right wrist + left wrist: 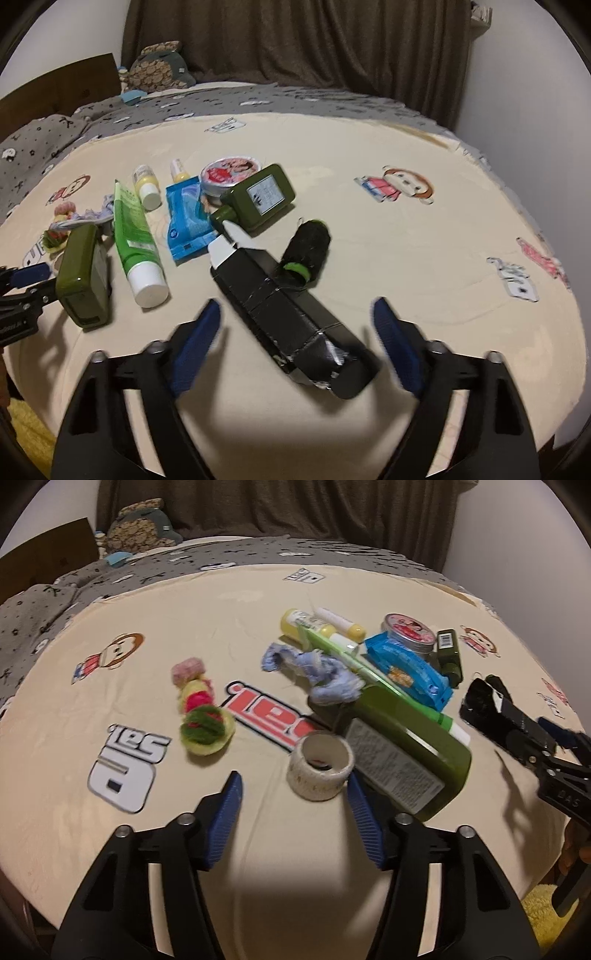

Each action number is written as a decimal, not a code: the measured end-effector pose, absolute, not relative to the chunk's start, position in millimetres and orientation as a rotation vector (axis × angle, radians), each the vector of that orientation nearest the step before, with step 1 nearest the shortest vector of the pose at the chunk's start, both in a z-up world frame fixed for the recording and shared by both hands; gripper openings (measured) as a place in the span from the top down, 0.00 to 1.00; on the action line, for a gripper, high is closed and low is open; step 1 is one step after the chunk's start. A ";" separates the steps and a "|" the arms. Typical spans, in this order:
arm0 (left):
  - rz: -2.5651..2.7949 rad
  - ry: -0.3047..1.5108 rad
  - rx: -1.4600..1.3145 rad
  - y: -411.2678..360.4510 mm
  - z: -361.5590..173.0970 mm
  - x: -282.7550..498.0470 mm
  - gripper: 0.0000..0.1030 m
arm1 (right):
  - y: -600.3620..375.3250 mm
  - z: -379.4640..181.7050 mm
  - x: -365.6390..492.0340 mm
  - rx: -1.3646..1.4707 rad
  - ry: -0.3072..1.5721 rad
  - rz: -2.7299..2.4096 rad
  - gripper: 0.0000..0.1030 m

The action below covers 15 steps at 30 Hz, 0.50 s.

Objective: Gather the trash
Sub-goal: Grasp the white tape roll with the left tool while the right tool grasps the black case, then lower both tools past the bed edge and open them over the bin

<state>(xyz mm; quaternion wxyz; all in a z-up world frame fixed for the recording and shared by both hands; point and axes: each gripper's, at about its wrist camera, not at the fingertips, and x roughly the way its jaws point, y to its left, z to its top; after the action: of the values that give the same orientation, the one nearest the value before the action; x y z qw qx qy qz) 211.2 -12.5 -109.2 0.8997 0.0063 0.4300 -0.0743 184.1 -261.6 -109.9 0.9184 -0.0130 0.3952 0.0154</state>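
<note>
Litter lies on a cream bed sheet [229, 627]. My left gripper [295, 794] is open; a white tape roll [320, 766] sits just ahead between its fingertips, nearer the right finger. Beside it lie a large green bottle [410, 746], a green tube [354, 664], a blue wipes pack [406, 668], a blue crumpled cloth [321, 672] and a woolly toy [203, 709]. My right gripper [295, 332] is open around a black taped box [288, 314]. A black roll with a green rim [308, 251] touches that box.
A small green bottle [258, 195], a pink tin [231, 173] and yellow bottles [146, 184] lie further back. A grey patterned blanket [240, 554], a stuffed toy [140, 528] and a brown curtain [277, 506] are behind. The right gripper shows in the left wrist view [517, 731].
</note>
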 end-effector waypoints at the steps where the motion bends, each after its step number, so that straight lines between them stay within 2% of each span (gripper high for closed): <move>1: -0.160 0.890 0.015 -14.5 -108.9 212.3 0.54 | -260.5 -110.4 184.0 -0.027 0.814 0.035 0.39; 3: -0.180 0.892 0.022 -18.6 -109.1 215.8 0.59 | -257.2 -110.9 182.1 -0.029 0.817 0.043 0.50; 7: -0.194 0.906 0.027 -25.6 -113.4 223.6 0.61 | -255.6 -111.1 180.8 -0.020 0.825 0.052 0.55; 9: -0.193 0.904 0.030 -27.1 -113.8 227.3 0.61 | -257.3 -111.1 181.0 -0.011 0.824 0.051 0.62; 10: -0.189 0.902 0.038 -28.1 -113.7 228.9 0.68 | -259.0 -111.2 181.3 -0.002 0.824 0.053 0.66; 11: -0.183 0.901 0.043 -28.5 -113.3 230.5 0.69 | -261.5 -111.7 182.0 0.013 0.827 0.057 0.84; 12: -0.184 0.901 0.043 -28.9 -111.9 230.3 0.69 | -263.5 -111.9 181.6 0.033 0.829 0.068 0.89; 15: -0.187 0.886 0.037 -28.6 -105.4 223.7 0.70 | -266.9 -110.7 178.5 0.063 0.829 0.087 0.92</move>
<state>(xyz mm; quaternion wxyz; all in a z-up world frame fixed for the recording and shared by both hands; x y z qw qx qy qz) 223.7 -28.6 -105.4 0.8990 0.0179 0.4282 -0.0905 178.5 -266.9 -110.7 0.9140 0.0303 0.4024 0.0421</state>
